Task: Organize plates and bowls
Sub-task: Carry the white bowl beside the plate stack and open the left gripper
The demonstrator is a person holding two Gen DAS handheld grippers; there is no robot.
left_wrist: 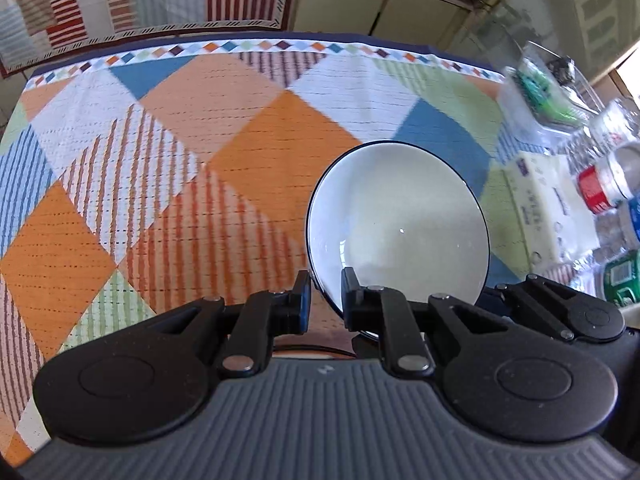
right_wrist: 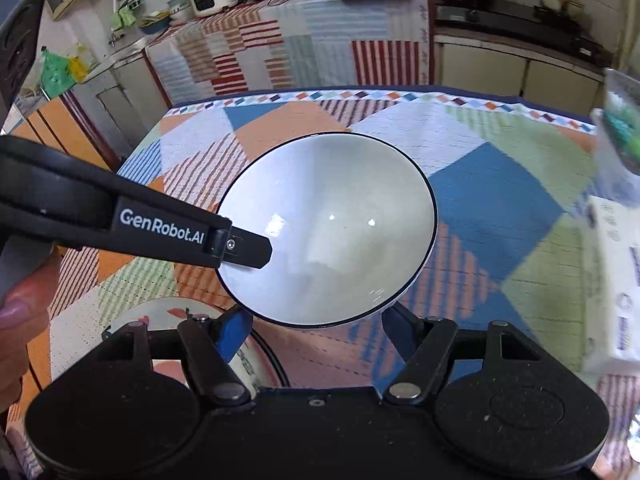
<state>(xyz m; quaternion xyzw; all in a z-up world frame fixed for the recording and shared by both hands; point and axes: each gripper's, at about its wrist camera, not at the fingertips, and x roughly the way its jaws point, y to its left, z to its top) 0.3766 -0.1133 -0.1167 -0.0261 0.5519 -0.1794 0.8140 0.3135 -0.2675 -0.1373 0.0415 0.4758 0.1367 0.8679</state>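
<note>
Gripping a white bowl (left_wrist: 400,216) by its rim, left gripper (left_wrist: 325,300) jaws clenched, right gripper (right_wrist: 316,330) jaws released around its base, above the quilted desk (left_wrist: 160,160).

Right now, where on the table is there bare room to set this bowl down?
The patchwork cloth is bare left of the bowl and out to the far edge. The right side is crowded with a box and bottles.

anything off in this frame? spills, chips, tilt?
No spills or chips visible. The one oddity: the white bowl hangs tilted in the air, pinched at its rim by the left hand-held gripper. The right hand-held gripper is open just under it. A patterned plate lies flat on the tablecloth.
</note>
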